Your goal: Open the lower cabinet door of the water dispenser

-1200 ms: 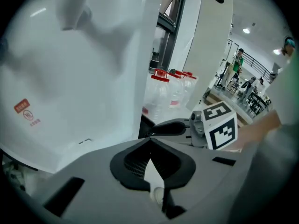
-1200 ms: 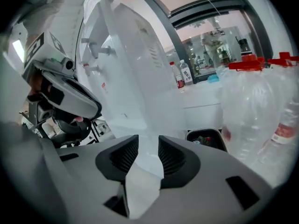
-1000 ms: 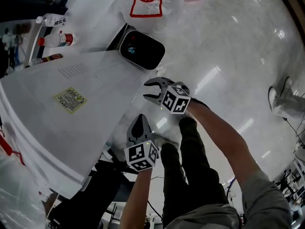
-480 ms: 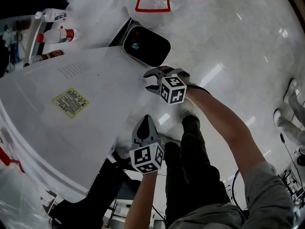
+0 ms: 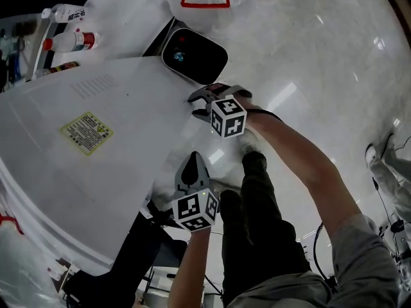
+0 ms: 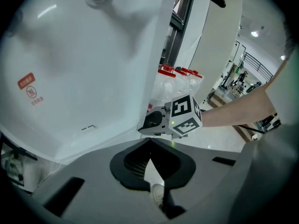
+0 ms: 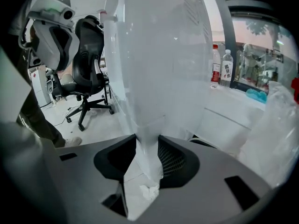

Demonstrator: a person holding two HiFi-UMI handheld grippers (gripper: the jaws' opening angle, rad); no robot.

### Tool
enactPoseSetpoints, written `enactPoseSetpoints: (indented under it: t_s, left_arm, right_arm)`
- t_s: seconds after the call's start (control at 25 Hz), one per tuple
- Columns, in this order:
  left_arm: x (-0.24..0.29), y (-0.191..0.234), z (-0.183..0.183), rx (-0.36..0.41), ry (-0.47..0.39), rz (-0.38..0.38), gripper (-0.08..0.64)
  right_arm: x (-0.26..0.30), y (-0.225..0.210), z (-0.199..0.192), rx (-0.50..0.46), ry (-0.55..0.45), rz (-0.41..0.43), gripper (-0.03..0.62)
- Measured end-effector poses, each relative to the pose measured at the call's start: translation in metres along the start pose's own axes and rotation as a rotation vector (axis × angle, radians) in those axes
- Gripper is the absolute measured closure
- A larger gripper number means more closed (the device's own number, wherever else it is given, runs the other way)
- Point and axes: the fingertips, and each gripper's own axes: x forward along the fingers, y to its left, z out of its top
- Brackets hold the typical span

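White door edge (image 7: 145, 97) pinched in closing right tongs (image 7: 147, 136) escapes head view; left tongs (image 6: 150, 141) together.

One tall white water dispenser (image 5: 96, 172), one black swivel office chair (image 7: 88, 55), two clear plastic bottles (image 7: 215, 69) (image 7: 227, 65) on a white ledge (image 7: 243, 113).

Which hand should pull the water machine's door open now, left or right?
Right. The right gripper has the door edge between its jaws, and they are closing on it. The left gripper is shut and empty, and it hangs lower, beside the dispenser, touching nothing.
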Motion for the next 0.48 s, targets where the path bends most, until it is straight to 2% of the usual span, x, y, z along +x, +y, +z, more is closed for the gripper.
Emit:
enactPoseSetpoints:
  t_s: [0.32,0.48]
  left_arm:
    - [-0.006,-0.004,-0.015,-0.02,-0.007,-0.006,0.552]
    - [-0.013,-0.004,-0.024,-0.015,-0.012,-0.016,0.552]
  right_arm:
    - [-0.003,0.005,-0.001,0.09,0.008,-0.076,0.462]
    - [-0.007,0.021,-0.008,0.119,0.013,-0.094,0.465]
